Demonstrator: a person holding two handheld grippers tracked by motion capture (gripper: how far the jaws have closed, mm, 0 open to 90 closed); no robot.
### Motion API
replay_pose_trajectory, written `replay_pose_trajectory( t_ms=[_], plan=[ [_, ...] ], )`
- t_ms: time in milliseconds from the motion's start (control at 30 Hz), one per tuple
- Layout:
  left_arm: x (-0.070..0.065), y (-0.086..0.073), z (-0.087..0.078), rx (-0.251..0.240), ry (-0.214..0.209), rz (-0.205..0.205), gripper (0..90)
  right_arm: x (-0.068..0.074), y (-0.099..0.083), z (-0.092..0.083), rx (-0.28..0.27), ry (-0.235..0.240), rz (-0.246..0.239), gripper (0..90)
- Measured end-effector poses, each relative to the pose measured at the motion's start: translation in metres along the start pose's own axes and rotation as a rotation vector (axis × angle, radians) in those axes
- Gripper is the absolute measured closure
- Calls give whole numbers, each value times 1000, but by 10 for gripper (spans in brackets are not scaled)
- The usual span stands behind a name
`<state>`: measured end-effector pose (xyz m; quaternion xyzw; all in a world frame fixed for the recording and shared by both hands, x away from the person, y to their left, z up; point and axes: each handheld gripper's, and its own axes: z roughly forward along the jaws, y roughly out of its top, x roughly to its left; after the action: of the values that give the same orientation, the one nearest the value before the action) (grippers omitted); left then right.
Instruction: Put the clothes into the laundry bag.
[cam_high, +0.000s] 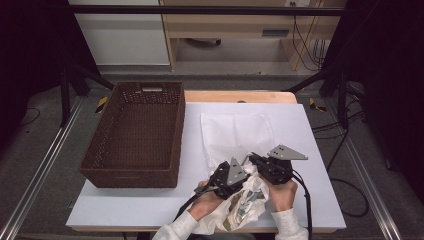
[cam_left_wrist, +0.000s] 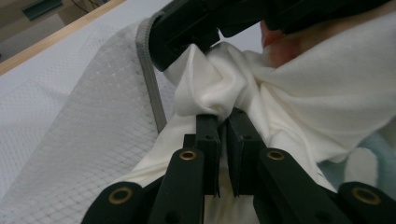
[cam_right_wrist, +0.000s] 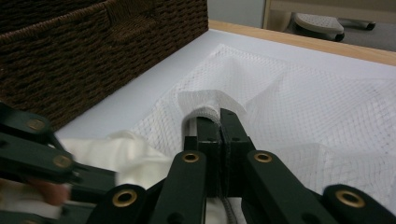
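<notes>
Cream-white soft cloth (cam_high: 250, 197) is lying bunched up at the near edge of the white table (cam_high: 150, 205), right in front of the person. It is sitting between the two hands, and part of it is hanging over the table edge. Some grey and tan print is showing on it low down.

A left black two-jaw gripper (cam_high: 235, 176) is biting a fold of this cloth. In the left gripper view its jaws are squeezing together on a puffy white bunch of the cloth (cam_left_wrist: 219, 88), with just a thin bit of fabric between them. No earlier picture is here to compare.

A right black two-jaw gripper (cam_high: 256, 159) is sitting just beside the left one. In the right gripper view its jaws are pressing tight together on the edge of a white mesh laundry bag (cam_right_wrist: 201, 105). That edge is folding up over the jaw tips. A grey zipper strip on the bag is showing in the left gripper view, running down next to the cloth.

The mesh bag (cam_high: 235, 132) is lying flat on the table, stretching away from the grippers toward the far side. Its near end is touching the cloth.

A dark brown woven basket (cam_high: 135, 135) is standing on the left part of the table, apart from the bag and the cloth.
</notes>
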<state>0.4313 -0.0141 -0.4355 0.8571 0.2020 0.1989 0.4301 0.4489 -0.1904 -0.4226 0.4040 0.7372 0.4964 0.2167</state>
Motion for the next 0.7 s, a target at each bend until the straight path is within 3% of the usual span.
replay_pose_trajectory(
  t_ms=[100,267,300,400,500,567,600,700],
  plan=[
    [-2,0,15,55,60,36,832,0,0,-2,-9,-4,-6,890],
    [7,-3,23,101,167,27,828,0,2,-9,-22,3,-13,890],
    [11,-4,24,104,168,13,826,1,1,-10,-12,0,-16,890],
    [18,-6,21,70,119,-48,785,3,-1,-11,12,0,-23,889],
    [23,-7,7,17,58,-91,617,2,-1,-12,14,3,-10,889],
    [29,-7,-12,4,49,-110,432,1,-2,-12,8,1,-8,889],
    [33,-9,-23,4,23,-125,386,1,-2,-13,8,2,-3,889],
    [41,-18,-45,19,-1,-155,308,1,-3,-11,12,1,-5,889]
  ],
)
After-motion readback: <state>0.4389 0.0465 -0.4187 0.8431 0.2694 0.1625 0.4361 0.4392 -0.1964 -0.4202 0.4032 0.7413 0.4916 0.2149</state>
